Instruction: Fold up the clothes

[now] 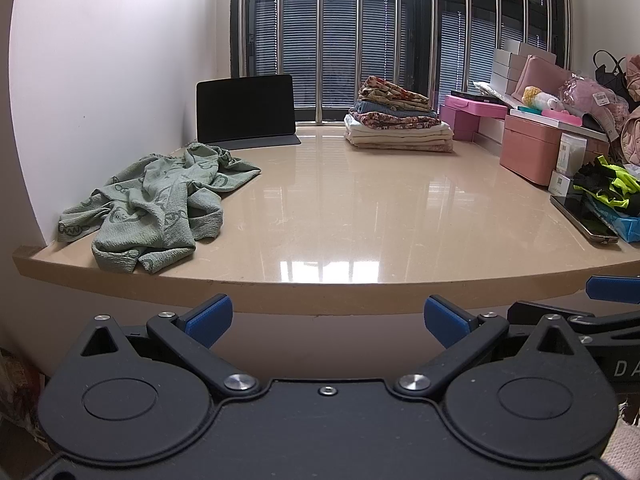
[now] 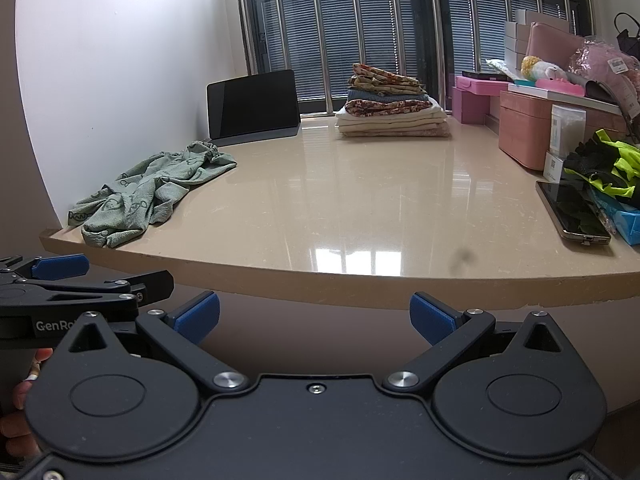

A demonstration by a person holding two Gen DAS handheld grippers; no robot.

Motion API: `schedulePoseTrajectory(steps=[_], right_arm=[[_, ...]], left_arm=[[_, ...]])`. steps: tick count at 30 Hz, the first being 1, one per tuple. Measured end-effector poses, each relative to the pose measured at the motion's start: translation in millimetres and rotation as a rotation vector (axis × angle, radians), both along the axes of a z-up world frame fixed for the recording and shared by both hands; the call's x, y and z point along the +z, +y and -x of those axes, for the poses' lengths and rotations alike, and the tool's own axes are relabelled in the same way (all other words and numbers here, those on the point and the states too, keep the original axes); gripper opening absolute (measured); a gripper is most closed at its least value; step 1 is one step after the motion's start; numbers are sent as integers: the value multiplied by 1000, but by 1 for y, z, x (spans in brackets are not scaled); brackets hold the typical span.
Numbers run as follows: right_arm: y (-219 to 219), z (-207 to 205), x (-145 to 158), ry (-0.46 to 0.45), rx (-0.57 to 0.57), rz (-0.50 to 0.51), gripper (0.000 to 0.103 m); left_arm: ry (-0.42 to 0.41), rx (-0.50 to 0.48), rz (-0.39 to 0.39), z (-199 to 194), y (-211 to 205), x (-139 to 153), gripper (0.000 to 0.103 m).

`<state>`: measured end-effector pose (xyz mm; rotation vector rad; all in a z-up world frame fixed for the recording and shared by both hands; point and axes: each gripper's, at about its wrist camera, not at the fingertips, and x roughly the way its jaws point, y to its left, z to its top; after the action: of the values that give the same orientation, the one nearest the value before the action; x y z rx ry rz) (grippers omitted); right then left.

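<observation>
A crumpled green patterned garment (image 1: 160, 204) (image 2: 148, 196) lies at the left front of the beige table (image 1: 340, 216) (image 2: 340, 208), near the wall. A stack of folded clothes (image 1: 398, 118) (image 2: 390, 106) sits at the back by the window. My left gripper (image 1: 328, 318) hangs open just below the table's front edge, nothing between its blue pads. My right gripper (image 2: 314, 316) is also open and empty, below the front edge. The left gripper's body (image 2: 60, 292) shows at the left of the right wrist view, with a hand under it.
A dark tablet (image 1: 245, 112) (image 2: 253, 104) stands at the back left. Pink boxes (image 1: 532, 146) (image 2: 524, 132), a phone (image 1: 584, 218) (image 2: 572, 212), and black and neon-yellow fabric (image 1: 606, 186) (image 2: 604, 168) crowd the right side. The white wall (image 1: 100, 80) bounds the left.
</observation>
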<state>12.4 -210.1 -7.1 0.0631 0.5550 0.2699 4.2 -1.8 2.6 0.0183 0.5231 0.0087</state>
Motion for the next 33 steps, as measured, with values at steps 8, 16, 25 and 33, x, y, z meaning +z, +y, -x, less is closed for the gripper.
schedulePoseTrajectory(steps=[8, 16, 25, 33], right_arm=[[0, 0, 0, -2, 0, 3, 103], [1, 0, 1, -1, 0, 8, 103], [2, -6, -1, 20, 21, 6, 103], [7, -16, -5, 24, 50, 24, 102]], left_arm=[[1, -1, -1, 0, 0, 0, 103], [5, -1, -1, -1, 0, 0, 103], [22, -7, -11, -6, 0, -2, 103], [23, -1, -32, -17, 2, -8, 103]])
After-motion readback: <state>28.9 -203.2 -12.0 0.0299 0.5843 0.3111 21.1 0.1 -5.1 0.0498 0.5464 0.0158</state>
